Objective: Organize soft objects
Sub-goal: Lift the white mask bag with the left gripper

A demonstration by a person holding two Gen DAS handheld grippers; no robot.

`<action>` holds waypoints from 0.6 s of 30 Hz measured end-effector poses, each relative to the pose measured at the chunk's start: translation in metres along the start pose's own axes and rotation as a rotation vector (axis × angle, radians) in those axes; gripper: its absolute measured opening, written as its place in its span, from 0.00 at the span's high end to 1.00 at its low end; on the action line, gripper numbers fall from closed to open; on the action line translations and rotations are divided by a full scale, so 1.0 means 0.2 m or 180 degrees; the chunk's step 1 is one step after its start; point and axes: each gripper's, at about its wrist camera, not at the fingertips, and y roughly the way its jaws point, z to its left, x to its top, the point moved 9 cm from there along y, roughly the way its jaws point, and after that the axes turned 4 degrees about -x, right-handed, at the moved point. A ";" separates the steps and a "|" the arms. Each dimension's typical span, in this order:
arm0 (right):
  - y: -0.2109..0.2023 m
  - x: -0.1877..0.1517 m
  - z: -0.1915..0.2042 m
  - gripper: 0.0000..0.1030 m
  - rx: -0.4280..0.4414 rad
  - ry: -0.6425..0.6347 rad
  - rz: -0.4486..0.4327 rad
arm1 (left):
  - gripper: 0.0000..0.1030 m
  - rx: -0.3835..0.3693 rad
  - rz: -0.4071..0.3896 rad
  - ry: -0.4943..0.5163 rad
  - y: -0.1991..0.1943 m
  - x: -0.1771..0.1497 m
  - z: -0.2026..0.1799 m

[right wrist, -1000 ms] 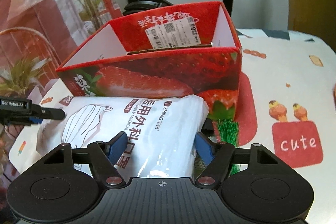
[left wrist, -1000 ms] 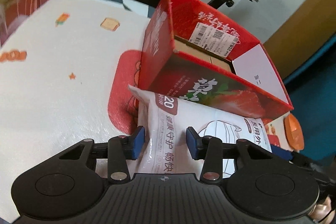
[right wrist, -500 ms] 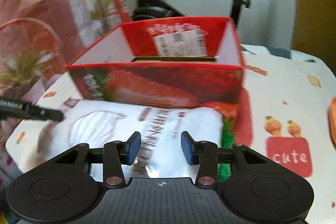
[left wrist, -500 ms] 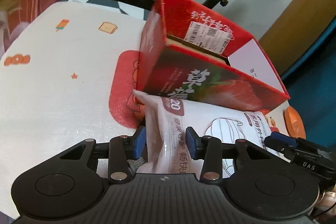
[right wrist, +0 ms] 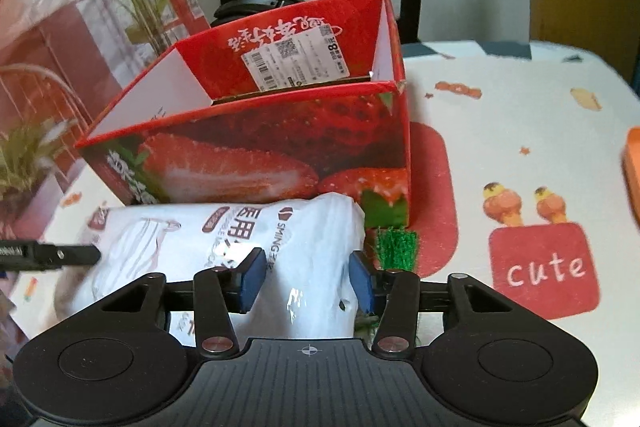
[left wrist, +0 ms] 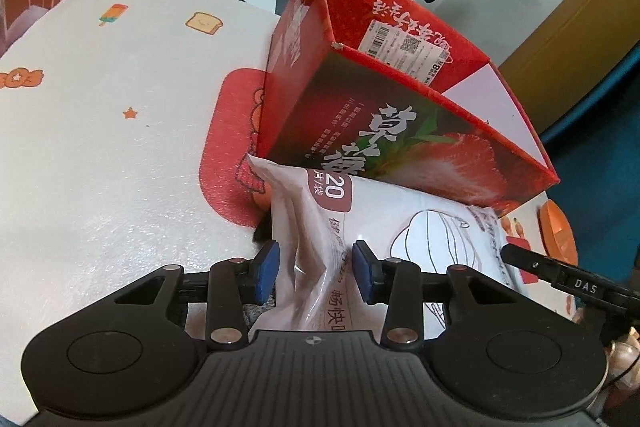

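A white plastic pack of face masks (left wrist: pixel 404 227) lies in front of a red strawberry box (left wrist: pixel 400 131) that stands open at the top. My left gripper (left wrist: pixel 316 265) is shut on the pack's left end, and the plastic bunches between its blue pads. My right gripper (right wrist: pixel 306 277) is shut on the pack's right end (right wrist: pixel 304 247). The box (right wrist: pixel 280 147) stands just behind the pack. Its inside looks empty except for a white label.
The table (left wrist: pixel 100 147) has a white cover with cartoon prints. A green tuft (right wrist: pixel 396 247) sits by the box's right corner. An orange object (right wrist: pixel 632 167) lies at the right edge. An exercise bike stands behind the table.
Both grippers have closed on the ends of the mask pack, the right one from wide open. The pack is now bunched and seems lifted slightly in front of the box.
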 end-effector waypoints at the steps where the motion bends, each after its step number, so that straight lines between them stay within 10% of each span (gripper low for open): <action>1: 0.01 0.00 -0.01 0.51 0.0015 0.0043 0.0034 | 0.59 -0.0032 0.0009 -0.0022 0.00 0.00 0.00; 18: -0.07 0.06 0.04 0.68 0.0515 0.0199 -0.0075 | 0.56 -0.0217 -0.0095 0.0000 -0.05 0.07 -0.07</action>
